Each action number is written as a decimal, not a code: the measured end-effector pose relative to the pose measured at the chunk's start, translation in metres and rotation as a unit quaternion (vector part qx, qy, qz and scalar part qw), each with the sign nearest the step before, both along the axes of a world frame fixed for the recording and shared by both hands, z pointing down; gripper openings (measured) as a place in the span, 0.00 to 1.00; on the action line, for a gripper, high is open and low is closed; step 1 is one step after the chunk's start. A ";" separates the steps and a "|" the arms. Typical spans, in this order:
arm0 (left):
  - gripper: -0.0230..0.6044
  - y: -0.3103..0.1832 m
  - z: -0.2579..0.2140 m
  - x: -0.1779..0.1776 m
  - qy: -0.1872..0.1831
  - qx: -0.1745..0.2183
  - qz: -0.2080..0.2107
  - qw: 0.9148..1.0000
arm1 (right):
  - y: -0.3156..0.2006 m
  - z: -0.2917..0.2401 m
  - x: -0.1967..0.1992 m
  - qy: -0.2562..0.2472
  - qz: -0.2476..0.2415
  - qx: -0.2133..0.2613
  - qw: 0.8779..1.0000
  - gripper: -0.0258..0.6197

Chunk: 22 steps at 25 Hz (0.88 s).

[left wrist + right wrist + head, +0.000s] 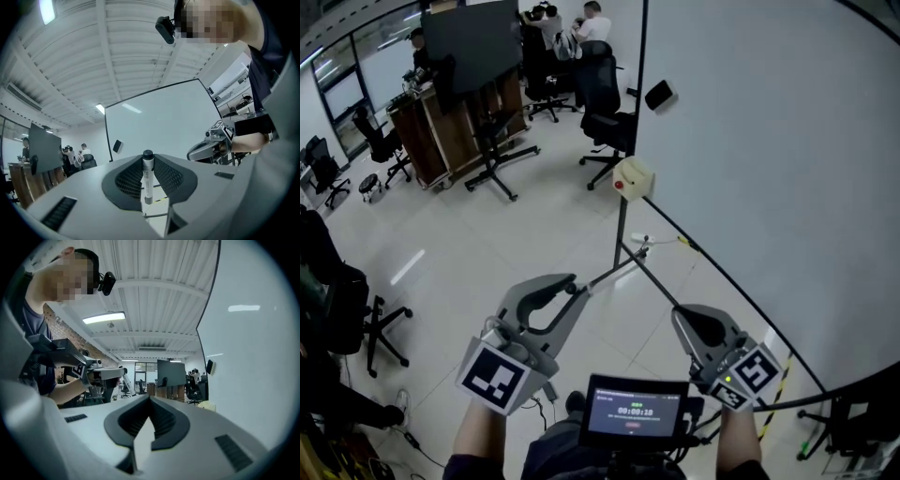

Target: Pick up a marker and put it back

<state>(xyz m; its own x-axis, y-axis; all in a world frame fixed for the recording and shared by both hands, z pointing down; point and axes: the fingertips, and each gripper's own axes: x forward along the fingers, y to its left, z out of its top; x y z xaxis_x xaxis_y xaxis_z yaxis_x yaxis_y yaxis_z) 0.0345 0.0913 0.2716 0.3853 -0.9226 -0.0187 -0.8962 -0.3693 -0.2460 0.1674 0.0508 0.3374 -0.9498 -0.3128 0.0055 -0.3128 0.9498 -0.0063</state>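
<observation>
Between the fingers of the left gripper (148, 159) a marker (147, 185) stands pinched, probably for returning. The right gripper (150, 401) is pressed together, empty.

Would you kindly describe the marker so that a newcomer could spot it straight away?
In the left gripper view, find the big whiteboard in the background. Just before it, the left claw is shut on the marker, which stands upright between the dark ribbed pads. Its white barrel and black cap stand out against the grey claw.

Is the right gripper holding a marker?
No, the right gripper has its jaws closed together at the tips with nothing between them.
</observation>
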 end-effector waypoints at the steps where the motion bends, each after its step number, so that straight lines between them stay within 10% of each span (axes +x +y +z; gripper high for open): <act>1: 0.15 -0.007 0.001 -0.012 0.002 -0.002 0.002 1.000 | -0.006 -0.001 -0.011 0.003 0.004 0.000 1.000 0.06; 22: 0.15 -0.120 0.021 -0.146 0.028 -0.009 0.053 0.998 | -0.109 0.004 -0.148 0.035 0.042 0.007 0.998 0.06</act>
